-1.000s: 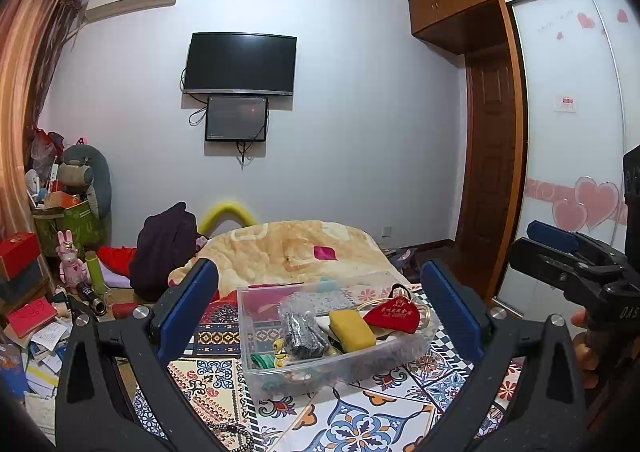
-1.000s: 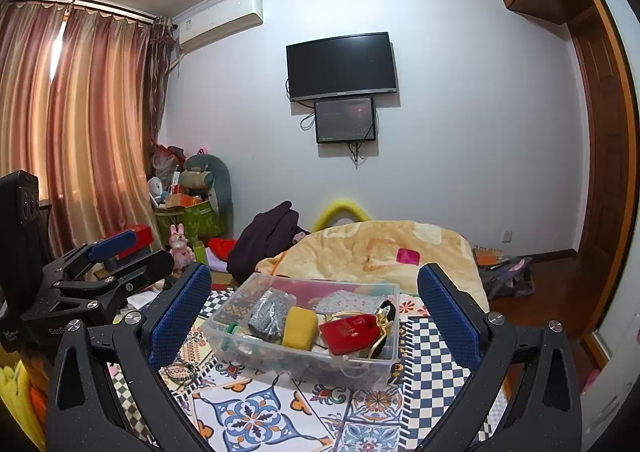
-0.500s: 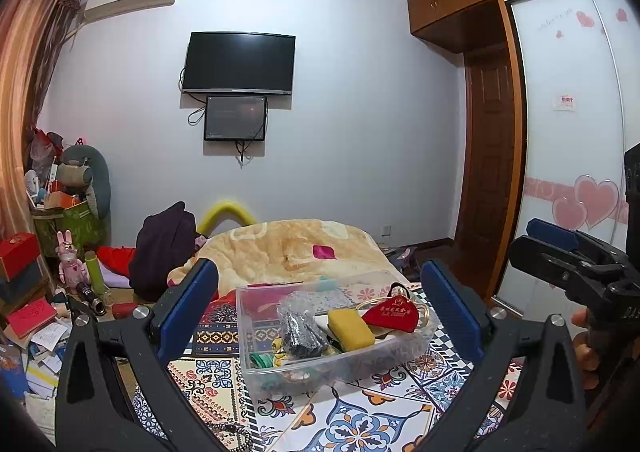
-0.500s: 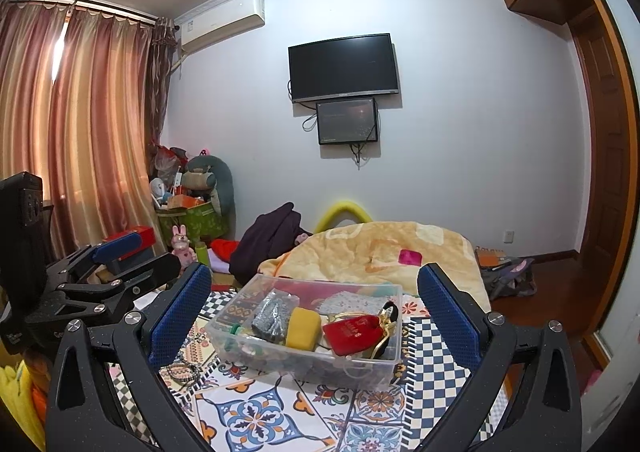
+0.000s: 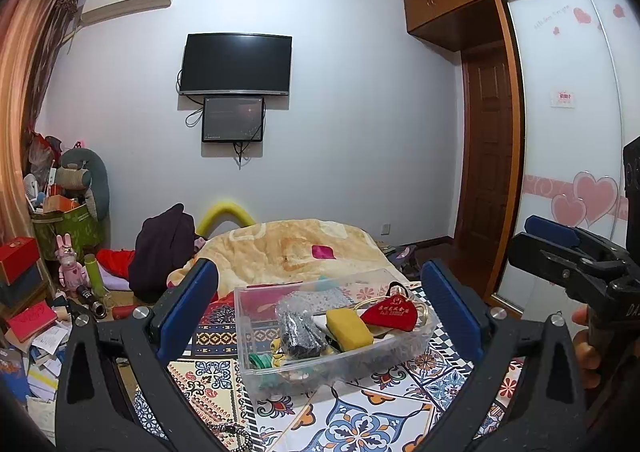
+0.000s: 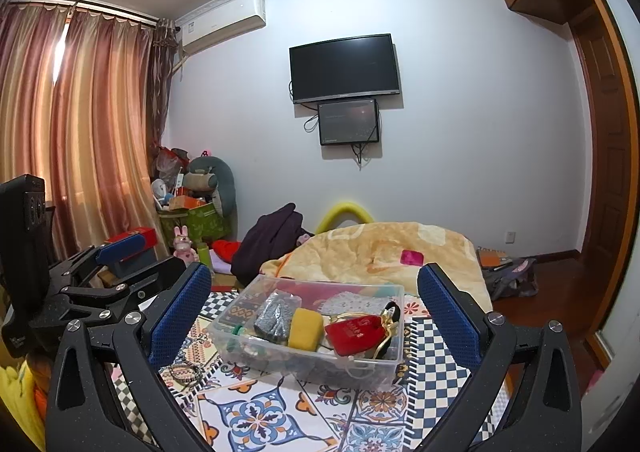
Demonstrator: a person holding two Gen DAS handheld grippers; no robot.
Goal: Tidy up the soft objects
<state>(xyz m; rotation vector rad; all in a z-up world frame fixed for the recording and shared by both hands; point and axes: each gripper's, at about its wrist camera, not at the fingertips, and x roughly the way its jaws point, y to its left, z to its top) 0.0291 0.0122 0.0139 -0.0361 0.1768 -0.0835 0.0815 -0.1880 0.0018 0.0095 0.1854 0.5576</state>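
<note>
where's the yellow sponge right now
In both wrist views, the yellow sponge sits inside the clear bin, between the silver bag and the red pouch.

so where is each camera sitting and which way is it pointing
Left wrist: on the left hand-held gripper, facing the clear bin and TV wall; its open fingers show, with the right hand-held gripper alongside.
Right wrist: on the right hand-held gripper, facing the same bin; its open fingers show, left hand-held gripper beside.
Shared: bin, red pouch, yellow sponge.
</note>
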